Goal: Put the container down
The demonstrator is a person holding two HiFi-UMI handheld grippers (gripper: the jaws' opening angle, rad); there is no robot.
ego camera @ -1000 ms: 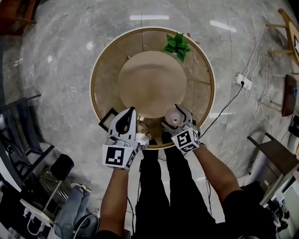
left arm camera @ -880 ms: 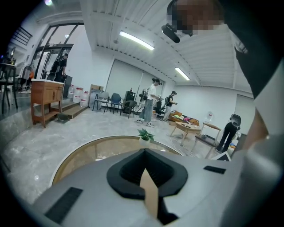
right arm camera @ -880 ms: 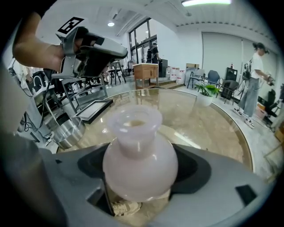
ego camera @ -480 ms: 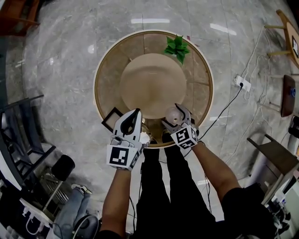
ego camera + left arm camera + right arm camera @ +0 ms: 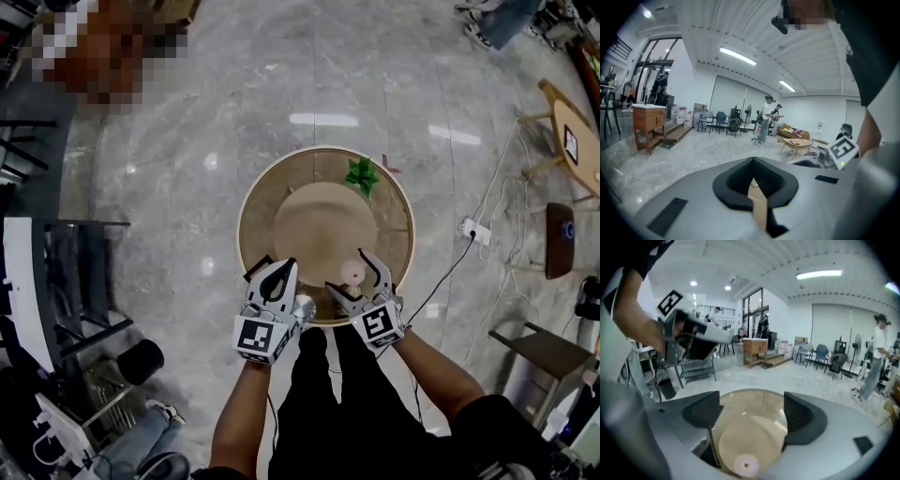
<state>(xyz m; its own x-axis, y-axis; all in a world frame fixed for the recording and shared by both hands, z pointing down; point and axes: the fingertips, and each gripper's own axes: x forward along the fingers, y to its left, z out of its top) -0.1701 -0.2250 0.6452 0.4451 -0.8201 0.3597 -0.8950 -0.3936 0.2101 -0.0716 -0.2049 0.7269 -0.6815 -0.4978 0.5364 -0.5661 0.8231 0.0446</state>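
A small pale round container [image 5: 352,273] stands at the near edge of the round glass-topped table [image 5: 253,202]. My right gripper [image 5: 348,278] is open around it, its jaws set wider than the container. In the right gripper view the container [image 5: 746,465] shows low between the jaws of my right gripper [image 5: 752,408], with the table's beige middle disc [image 5: 750,437] behind it. My left gripper [image 5: 278,272] is shut, holds nothing and hovers over the table's near left edge. In the left gripper view the jaws of my left gripper [image 5: 753,180] meet in a point.
A green plant [image 5: 362,175] sits on the table's far right. On the floor lie a power strip [image 5: 472,232] and its cable to the right. A black stool [image 5: 141,361] and a metal rack [image 5: 56,281] stand left, a chair [image 5: 553,352] right.
The head view has pulled back, so the table looks smaller and lower in the frame. Both grippers stay at its near edge, with the container still between the right jaws.
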